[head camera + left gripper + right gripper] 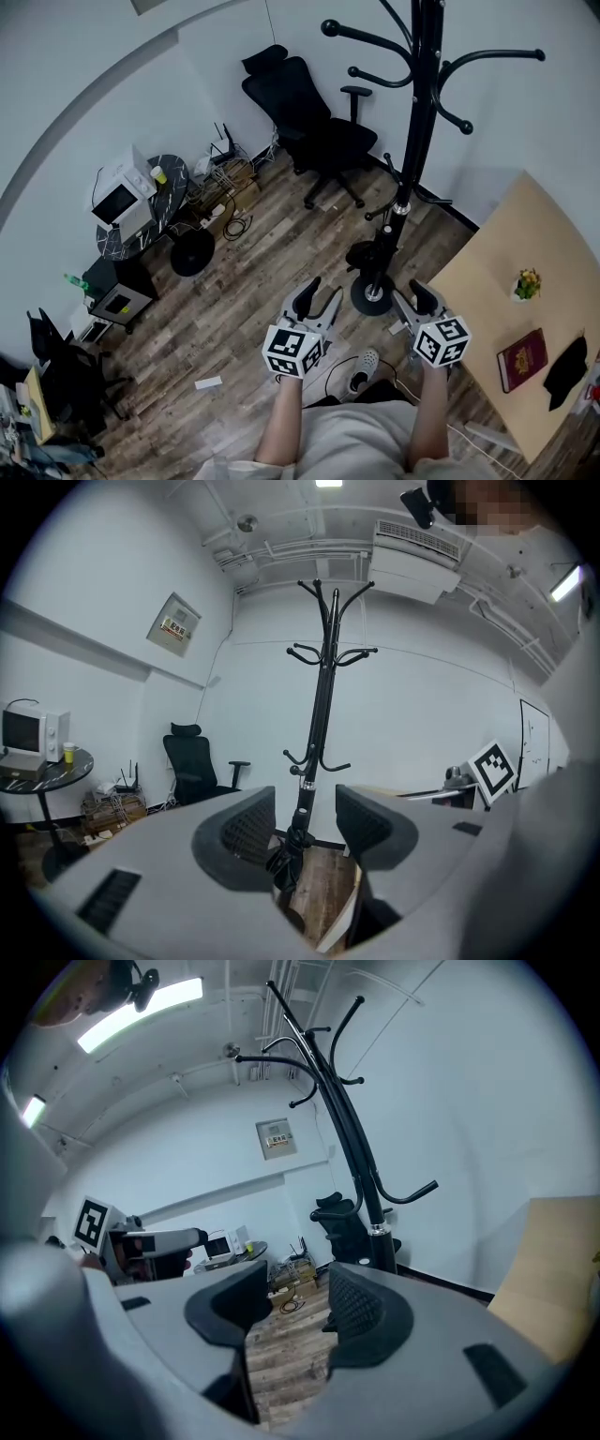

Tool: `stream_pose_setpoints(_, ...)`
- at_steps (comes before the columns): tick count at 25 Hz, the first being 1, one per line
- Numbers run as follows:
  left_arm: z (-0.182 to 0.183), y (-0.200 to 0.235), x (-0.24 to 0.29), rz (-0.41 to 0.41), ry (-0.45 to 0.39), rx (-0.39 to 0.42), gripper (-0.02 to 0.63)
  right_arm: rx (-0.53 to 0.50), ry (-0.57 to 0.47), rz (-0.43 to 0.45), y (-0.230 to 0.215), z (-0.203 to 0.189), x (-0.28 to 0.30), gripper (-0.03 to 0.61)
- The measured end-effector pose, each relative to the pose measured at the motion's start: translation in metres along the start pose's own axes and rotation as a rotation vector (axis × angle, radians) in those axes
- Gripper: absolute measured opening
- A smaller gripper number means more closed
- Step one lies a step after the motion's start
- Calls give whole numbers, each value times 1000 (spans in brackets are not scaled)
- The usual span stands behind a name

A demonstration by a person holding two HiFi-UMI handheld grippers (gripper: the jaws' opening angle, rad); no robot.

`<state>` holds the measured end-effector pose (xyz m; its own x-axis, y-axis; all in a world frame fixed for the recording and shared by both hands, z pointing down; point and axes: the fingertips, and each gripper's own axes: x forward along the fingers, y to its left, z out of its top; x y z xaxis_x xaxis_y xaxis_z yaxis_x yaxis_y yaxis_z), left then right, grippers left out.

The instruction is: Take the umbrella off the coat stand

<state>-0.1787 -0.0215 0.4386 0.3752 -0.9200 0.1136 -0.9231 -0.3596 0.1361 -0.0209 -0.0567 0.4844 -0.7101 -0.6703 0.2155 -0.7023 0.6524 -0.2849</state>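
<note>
- Left claw point(323, 289) and right claw point(410, 295): both part open, empty, short of the stand.
- umbrella point(364, 255): dark, folded, hanging low on the coat stand point(415, 141), untouched. Grab and lift-off both left.
- Left gripper view frames it between the jaws; right gripper view shows the stand only.

We see a black metal coat stand point(417, 103), a black folded umbrella point(364, 254), a black office chair point(305, 122), a brown plank floor point(253, 281), a pale wooden table point(511, 272), a dark red booklet point(521, 359), and black-and-white square markers on our grey left gripper point(321, 293) and right gripper point(410, 292).
</note>
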Motion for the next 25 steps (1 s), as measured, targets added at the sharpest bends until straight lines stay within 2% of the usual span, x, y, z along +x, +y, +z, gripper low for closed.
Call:
stream_pose_setpoints(8, 7, 23, 30, 35, -1, -1, 206, -60, 41, 26, -11, 9, 42, 216)
stream_pose_setpoints(21, 5, 50, 88, 57, 7, -7, 206, -89, 100, 102, -42, 14, 87, 216)
stream_pose_setpoints(25, 3, 55, 105, 60, 20, 1, 206, -163, 151, 110, -52, 9, 100, 216)
